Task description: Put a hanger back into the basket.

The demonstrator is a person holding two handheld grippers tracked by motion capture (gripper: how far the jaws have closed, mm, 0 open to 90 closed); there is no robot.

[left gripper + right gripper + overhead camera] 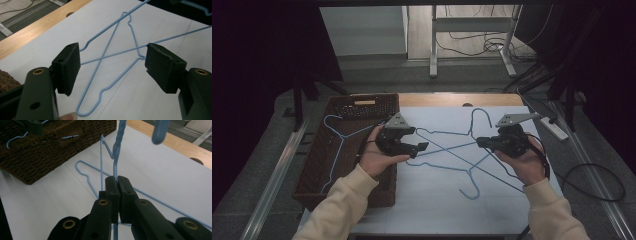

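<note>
Two thin blue wire hangers (447,150), crossed.

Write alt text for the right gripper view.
The right gripper, its black jaws shut, pinches the twisted neck of a light blue wire hanger over a white table. Another blue hanger lies flat beyond, and a dark wicker basket sits at upper left.

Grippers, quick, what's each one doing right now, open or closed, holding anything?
Left gripper: open, jaws wide apart, holding nothing.
Right gripper: closed on the neck of a blue wire hanger.
</note>
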